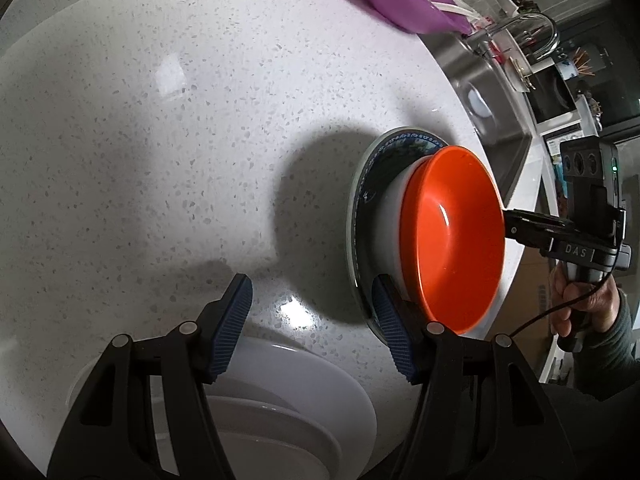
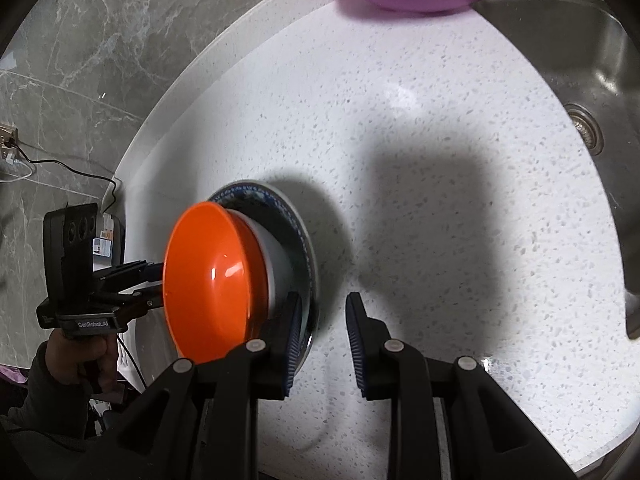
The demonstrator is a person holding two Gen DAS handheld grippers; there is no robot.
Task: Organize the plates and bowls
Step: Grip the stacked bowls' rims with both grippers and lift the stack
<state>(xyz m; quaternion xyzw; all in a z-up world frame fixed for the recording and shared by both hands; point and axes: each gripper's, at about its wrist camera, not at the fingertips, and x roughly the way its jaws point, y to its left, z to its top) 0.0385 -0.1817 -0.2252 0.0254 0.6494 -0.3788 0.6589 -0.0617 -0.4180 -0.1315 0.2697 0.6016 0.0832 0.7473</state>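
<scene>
**Between your two grippers: the bowl stack**

At three o'clock of your left gripper (image 1: 316, 324) sits the orange bowl (image 1: 452, 240), nested in a white bowl (image 1: 390, 216) on the blue plate (image 1: 362, 200). From the right gripper (image 2: 320, 344) the stack lies at nine o'clock. Neither grasps anything: left jaws stand apart over counter (image 1: 160, 140); right jaws, narrower, hold nothing, their left pad crossing the plate's rim. I judge both about equally near. White plates (image 1: 300, 400) lie beneath your left.

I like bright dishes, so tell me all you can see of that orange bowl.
The orange bowl is glossy, plastic-looking, empty and round with a smooth rim. It sits nested in a white bowl, which stands on a blue-patterned plate on the speckled counter. Both tongs flank the stack; whether either touches it is unclear.
</scene>
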